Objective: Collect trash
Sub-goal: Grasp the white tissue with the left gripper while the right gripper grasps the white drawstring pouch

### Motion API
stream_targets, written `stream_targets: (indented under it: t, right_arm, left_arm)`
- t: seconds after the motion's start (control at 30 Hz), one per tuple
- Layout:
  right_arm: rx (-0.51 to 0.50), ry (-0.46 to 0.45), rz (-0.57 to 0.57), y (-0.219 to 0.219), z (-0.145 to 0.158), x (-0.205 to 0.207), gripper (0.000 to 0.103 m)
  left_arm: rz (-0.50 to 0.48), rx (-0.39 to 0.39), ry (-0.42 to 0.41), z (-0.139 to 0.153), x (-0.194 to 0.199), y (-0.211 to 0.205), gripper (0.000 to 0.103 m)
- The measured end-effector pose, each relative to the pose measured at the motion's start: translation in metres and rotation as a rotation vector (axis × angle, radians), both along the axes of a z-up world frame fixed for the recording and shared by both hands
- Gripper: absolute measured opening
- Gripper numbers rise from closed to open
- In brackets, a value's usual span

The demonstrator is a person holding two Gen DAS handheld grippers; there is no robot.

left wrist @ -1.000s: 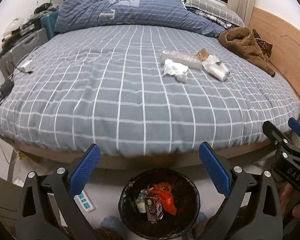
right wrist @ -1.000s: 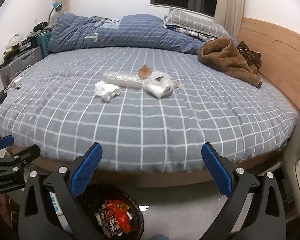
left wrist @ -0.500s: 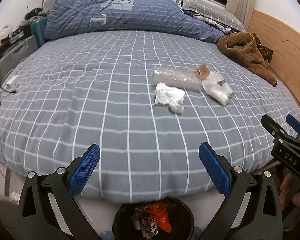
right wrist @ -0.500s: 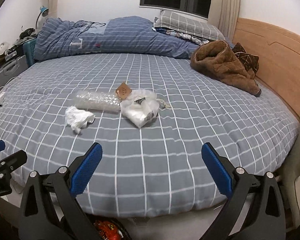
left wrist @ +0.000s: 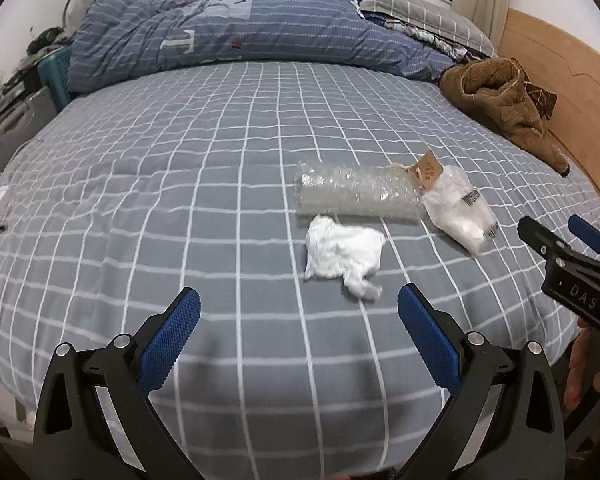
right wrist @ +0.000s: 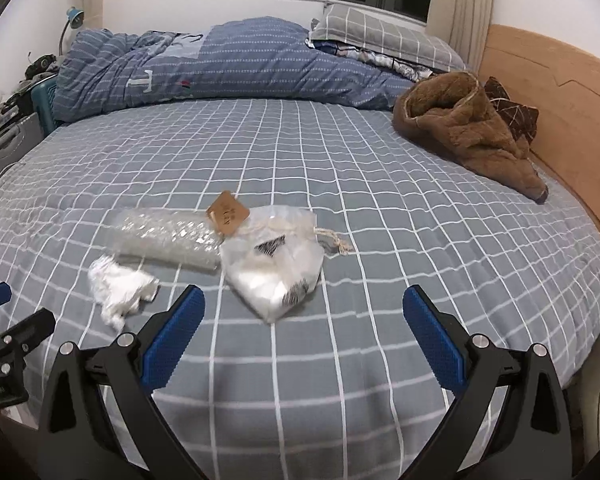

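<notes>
Left gripper: jaws spread wide, nothing between them, touching nothing; it hangs over the near part of the bed, with the crumpled white tissue just ahead of its blue pads.
Right gripper: jaws likewise spread wide and empty, above the bed; the clear plastic bag lies just beyond the gap between its fingers.
Right gripper from the left view: seen at the right edge, a hand around its handle.
Containers: the clear plastic bag holds something white; it carries dark printed patches.
Trash, position: three pieces lie close together near the middle of the grey checked bed cover.
Bubble wrap roll: clear, lying on its side, just behind the tissue.
Brown paper tag: on a string, resting where the roll meets the bag.
Brown fleece garment: heaped well apart from the trash, beside the wooden headboard.
</notes>
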State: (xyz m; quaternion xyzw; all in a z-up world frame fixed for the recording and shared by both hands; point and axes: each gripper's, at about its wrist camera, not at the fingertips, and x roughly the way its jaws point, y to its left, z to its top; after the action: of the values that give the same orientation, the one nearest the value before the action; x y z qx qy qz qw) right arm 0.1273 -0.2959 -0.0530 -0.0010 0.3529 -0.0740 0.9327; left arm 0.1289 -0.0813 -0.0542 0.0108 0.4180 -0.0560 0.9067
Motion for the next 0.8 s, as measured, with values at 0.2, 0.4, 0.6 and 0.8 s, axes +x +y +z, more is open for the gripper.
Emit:
stream_targets:
  t: [0.2,0.4,0.6,0.8]
  right_arm:
    - [0.044,0.039,-0.015,-0.013,-0.014,0.034,0.095]
    - [0.064,0.073,-0.014,-0.017,-0.027,0.059,0.095]
    - [0.081,0.11,0.001,-0.016,-0.038,0.076,0.084]
    - [0.101,0.149,0.02,-0.013,-0.048,0.085,0.065]
  left_arm:
    - [-0.028,0.019,0.026,-0.014,0.03,-0.014,0.097]
    - [-0.048,0.019,0.05,-0.027,0.052,-0.03,0.097]
    - [-0.044,0.001,0.075,-0.039,0.067,-0.036,0.095]
    - [-0.066,0.009,0.109,-0.051,0.073,-0.042,0.078]
